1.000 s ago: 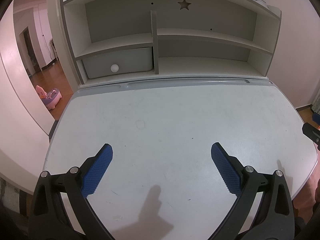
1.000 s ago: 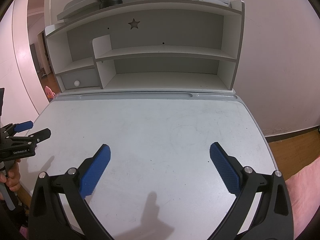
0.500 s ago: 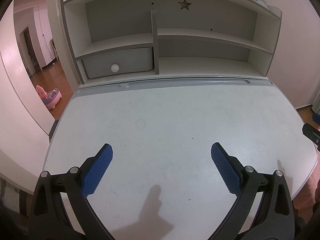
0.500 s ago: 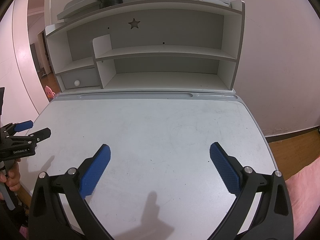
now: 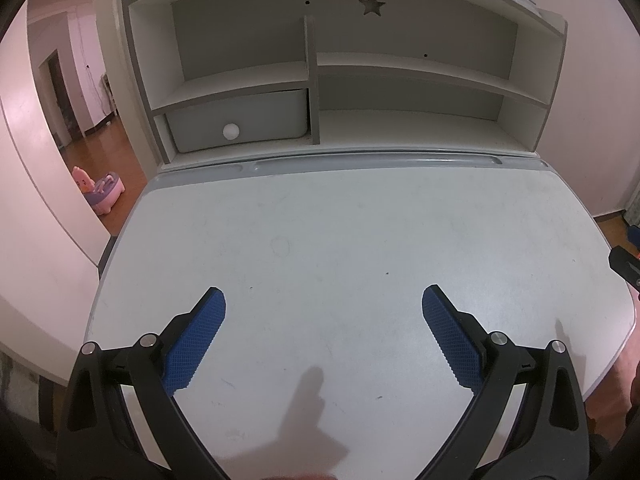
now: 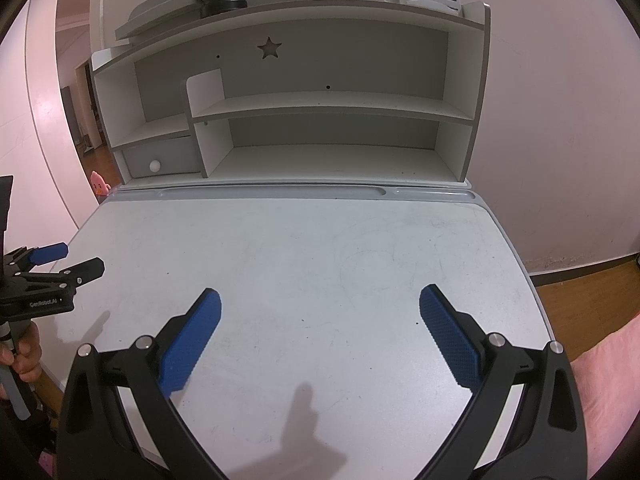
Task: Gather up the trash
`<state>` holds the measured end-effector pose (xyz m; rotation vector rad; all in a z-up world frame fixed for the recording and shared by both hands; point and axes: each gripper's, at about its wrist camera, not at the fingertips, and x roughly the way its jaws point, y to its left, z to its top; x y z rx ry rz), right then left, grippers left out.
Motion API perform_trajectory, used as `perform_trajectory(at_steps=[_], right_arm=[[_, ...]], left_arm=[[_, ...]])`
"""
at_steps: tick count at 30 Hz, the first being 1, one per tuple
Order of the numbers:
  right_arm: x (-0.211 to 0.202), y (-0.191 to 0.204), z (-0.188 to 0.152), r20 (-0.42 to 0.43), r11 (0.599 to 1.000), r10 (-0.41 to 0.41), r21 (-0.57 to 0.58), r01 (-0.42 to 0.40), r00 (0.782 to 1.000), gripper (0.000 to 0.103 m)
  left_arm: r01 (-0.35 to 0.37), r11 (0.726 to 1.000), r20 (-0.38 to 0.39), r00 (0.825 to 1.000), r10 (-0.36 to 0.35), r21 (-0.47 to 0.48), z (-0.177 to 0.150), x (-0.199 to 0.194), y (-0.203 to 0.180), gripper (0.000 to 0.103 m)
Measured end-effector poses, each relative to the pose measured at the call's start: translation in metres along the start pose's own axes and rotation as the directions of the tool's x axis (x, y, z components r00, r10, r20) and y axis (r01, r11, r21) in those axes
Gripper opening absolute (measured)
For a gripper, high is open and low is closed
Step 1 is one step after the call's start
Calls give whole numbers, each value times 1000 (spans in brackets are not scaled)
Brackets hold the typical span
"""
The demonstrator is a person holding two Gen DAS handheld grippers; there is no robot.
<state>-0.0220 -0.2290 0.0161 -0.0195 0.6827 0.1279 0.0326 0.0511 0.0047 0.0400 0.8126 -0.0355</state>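
Here, the left gripper (image 5: pixel 323 300) and right gripper (image 6: pixel 320 300) hover over the desk's (image 5: pixel 360 240) near edge, jaws spread wide, holding nothing. No trash is visible. Beyond, the desk's raised rear rim meets the shelf unit (image 6: pixel 320 100).

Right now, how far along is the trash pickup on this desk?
Done, by the look of it: the desk top carries no visible trash, only scuffs and specks, and the hutch shelves look bare. In hand: nothing; the left gripper and right gripper both hang open over the desk. Left: no trash shows in either view, and no bin either, so I can't confirm where anything went.
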Motion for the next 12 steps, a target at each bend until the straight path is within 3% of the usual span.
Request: perform_trajectory(at_steps=[12], right_arm=[[0, 0, 0, 0, 1000, -2, 1, 2, 1000, 96]], left_arm=[[3, 1000, -1, 1000, -3, 9, -1, -4, -3, 96]])
